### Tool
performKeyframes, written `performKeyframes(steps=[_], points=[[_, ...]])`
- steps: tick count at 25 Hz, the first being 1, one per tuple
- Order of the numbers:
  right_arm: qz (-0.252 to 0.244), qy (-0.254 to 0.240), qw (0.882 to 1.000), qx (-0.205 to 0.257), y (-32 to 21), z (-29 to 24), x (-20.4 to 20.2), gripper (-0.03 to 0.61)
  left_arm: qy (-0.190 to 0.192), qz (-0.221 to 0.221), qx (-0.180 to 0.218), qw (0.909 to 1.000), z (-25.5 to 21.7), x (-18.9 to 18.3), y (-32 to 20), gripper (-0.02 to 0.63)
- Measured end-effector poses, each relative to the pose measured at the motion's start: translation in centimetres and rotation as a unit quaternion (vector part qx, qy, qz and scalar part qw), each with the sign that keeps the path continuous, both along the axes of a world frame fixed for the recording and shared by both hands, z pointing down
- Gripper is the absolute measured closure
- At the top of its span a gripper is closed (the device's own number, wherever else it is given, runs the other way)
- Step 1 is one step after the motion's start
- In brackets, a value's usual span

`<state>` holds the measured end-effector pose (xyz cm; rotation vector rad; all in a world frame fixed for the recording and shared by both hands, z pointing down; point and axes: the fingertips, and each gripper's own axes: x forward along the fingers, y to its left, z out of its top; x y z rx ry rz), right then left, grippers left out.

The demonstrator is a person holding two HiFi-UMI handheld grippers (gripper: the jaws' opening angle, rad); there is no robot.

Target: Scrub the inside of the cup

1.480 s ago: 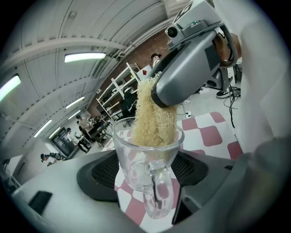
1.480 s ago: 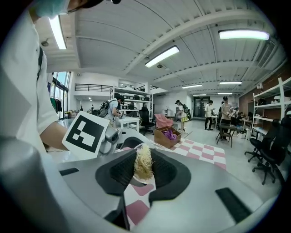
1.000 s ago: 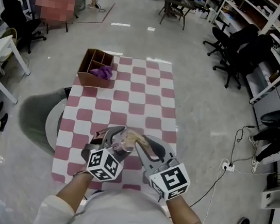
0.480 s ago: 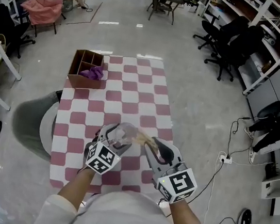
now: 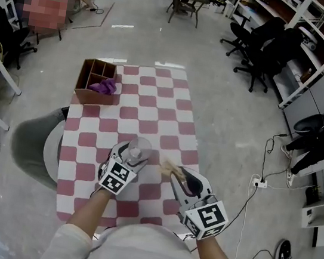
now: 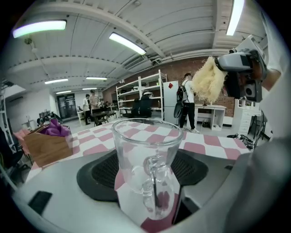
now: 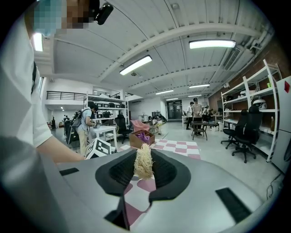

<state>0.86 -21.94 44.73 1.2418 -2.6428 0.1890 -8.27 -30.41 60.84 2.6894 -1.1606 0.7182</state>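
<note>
Away from the cup (image 6: 148, 168) went the right tool (image 5: 173, 174), clamped tight on its soft scrubber (image 7: 143, 164). The left tool (image 5: 133, 153) hugged the glass cup's sides over the desk (image 5: 154, 103); it looked slippery and breakable.

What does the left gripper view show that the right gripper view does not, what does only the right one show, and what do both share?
Only the left gripper view: the glass cup, upright, held between the left gripper's jaws. Only the right gripper view: the right gripper's jaws closed on the scrubber, seen close up, and the left gripper's marker cube. Both: the scrubber, the checkered table, and the wooden box holding purple cloth.
</note>
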Motion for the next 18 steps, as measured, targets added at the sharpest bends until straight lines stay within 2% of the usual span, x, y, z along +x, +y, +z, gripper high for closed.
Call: performKeyframes(steps=[8, 18], points=[[0.010, -0.002, 1.000, -0.012, -0.2, 1.1, 0.4, 0.472, 0.017, -0.009, -0.023, 0.9996, 2.1, 0.2, -0.5, 0.268], [0.006, -0.004, 1.000, -0.018, -0.2, 1.3, 0.0, 0.472, 0.050, -0.013, -0.037, 0.9979, 1.7, -0.1, -0.7, 0.268]])
